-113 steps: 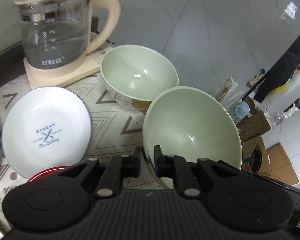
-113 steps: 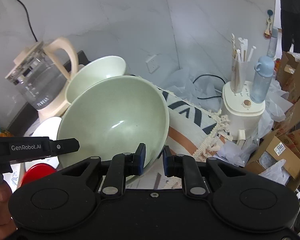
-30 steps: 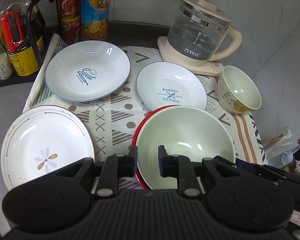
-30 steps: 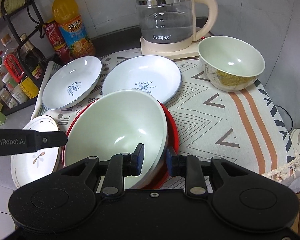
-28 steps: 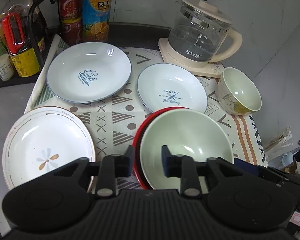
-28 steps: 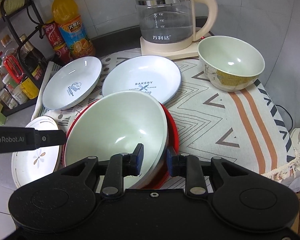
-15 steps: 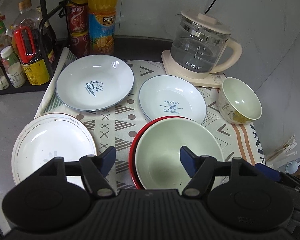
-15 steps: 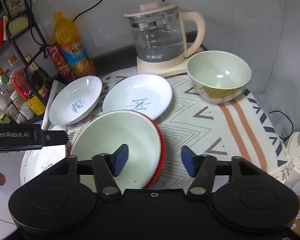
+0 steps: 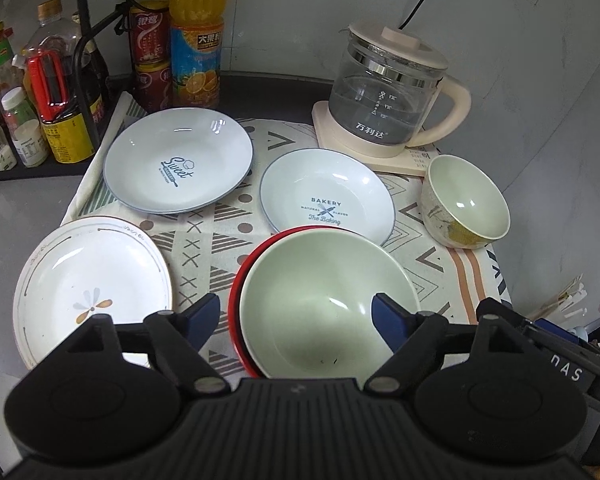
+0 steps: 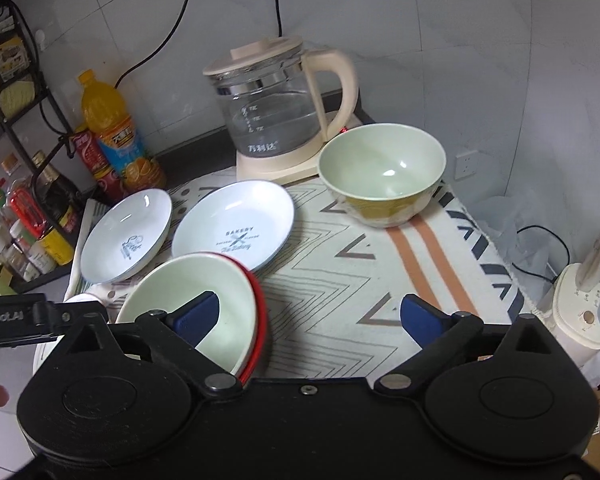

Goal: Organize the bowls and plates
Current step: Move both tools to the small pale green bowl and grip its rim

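Note:
A large pale green bowl (image 9: 324, 296) (image 10: 188, 292) sits nested in a red bowl (image 9: 238, 292) (image 10: 262, 308) at the front of the patterned cloth. My left gripper (image 9: 296, 320) hovers over the bowl's near side, jaws opening wide, pads clear of the rim. My right gripper (image 10: 312, 316) has drawn back to the right of the bowl, jaws opening, nothing between them. A smaller green bowl (image 9: 466, 204) (image 10: 382, 172) stands upright at the far right. The "Bakery" plate (image 9: 326, 196) (image 10: 234, 226), the "Sweet" plate (image 9: 178, 164) (image 10: 126, 236) and a flower plate (image 9: 92, 288) lie flat.
A glass kettle (image 9: 388, 96) (image 10: 272, 108) on a cream base stands at the back. An orange juice bottle (image 9: 196, 36), red cans (image 9: 148, 36) and a condiment rack (image 9: 40, 92) line the back left. The cloth's right edge (image 10: 488, 252) drops off toward a white appliance (image 10: 580, 320).
Both grippers let go of the large green bowl, leaving it nested in the red bowl, then opened wide and pulled back and up. The right one swung rightward.

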`<move>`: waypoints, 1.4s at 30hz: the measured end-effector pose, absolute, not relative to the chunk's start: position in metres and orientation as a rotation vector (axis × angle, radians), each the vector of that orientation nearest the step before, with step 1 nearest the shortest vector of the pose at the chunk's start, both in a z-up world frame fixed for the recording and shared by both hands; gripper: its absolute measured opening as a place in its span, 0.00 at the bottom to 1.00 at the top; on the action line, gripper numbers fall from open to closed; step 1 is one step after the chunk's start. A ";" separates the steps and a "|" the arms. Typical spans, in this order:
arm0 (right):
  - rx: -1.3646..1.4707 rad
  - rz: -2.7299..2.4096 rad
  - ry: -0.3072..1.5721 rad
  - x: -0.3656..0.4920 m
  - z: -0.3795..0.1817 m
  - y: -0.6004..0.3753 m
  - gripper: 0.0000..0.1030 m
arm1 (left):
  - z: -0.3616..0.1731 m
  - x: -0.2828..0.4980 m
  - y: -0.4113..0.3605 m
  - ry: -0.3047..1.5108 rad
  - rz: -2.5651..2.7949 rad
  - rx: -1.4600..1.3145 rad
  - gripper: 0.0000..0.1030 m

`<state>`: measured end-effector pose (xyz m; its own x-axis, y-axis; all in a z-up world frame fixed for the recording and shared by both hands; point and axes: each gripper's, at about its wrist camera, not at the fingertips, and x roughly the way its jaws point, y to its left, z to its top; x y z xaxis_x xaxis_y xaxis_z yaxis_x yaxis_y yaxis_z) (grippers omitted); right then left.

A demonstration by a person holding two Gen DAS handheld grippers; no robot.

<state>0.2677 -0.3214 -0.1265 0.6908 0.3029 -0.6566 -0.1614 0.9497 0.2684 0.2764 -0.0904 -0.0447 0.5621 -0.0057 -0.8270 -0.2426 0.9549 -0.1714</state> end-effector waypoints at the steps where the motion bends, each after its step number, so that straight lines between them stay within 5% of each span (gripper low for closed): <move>1: 0.201 0.258 0.764 0.269 -0.126 -0.322 0.95 | -0.045 0.280 -0.091 0.965 0.137 -0.284 0.79; 21: 0.278 0.128 0.748 0.340 -0.131 -0.347 0.96 | -0.059 0.402 -0.122 0.976 -0.045 -0.260 0.79; 34: 0.368 0.020 0.793 0.387 -0.154 -0.369 0.70 | -0.084 0.464 -0.154 0.998 -0.182 -0.237 0.76; 42: 0.400 -0.036 0.821 0.413 -0.169 -0.376 0.64 | -0.103 0.494 -0.176 1.015 -0.229 -0.222 0.74</move>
<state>0.4126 -0.3760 -0.1688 0.6849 0.1223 -0.7183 0.1841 0.9248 0.3329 0.4942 -0.1763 -0.1026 0.5079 -0.2908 -0.8108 0.0861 0.9537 -0.2881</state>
